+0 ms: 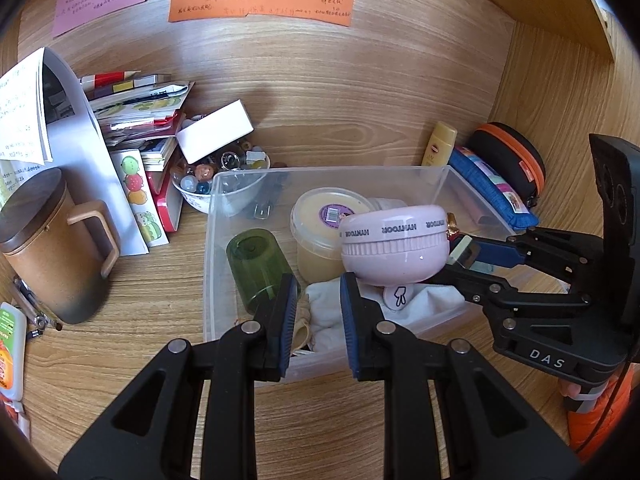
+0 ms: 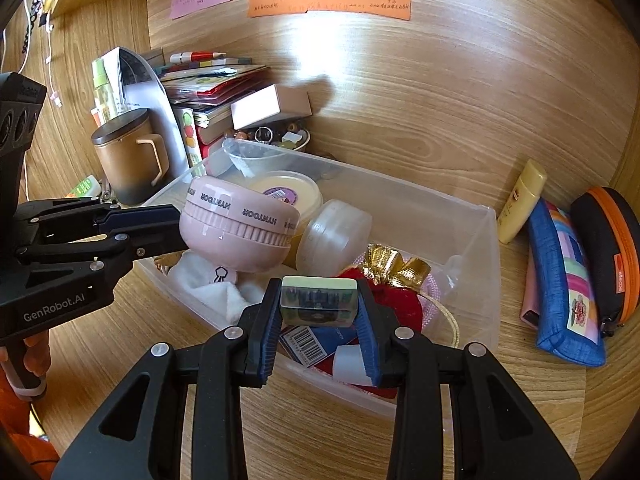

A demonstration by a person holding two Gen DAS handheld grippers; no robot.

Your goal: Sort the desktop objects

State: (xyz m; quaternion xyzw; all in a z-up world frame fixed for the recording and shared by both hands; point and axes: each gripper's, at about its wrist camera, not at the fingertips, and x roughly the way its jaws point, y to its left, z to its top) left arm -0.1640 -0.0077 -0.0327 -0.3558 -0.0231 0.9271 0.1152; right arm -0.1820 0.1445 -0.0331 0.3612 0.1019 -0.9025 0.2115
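Pouches (image 2: 404,304) in the clear bin (image 2: 472,280) hide partly behind your right gripper (image 2: 318,304), clamped on a small case (image 2: 319,294); left gripper (image 1: 318,292) clenched, empty.

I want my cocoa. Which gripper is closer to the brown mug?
Left. The left gripper hangs over the plastic bin's side nearer the mug; the right gripper, holding a small clear case, is over the far side.

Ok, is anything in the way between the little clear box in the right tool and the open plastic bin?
Nothing visible blocks it. The small clear box, gripped in the right tool, hangs over the lidless bin. Below it lie a red pouch and a barcoded pack, so it would probably land on those.
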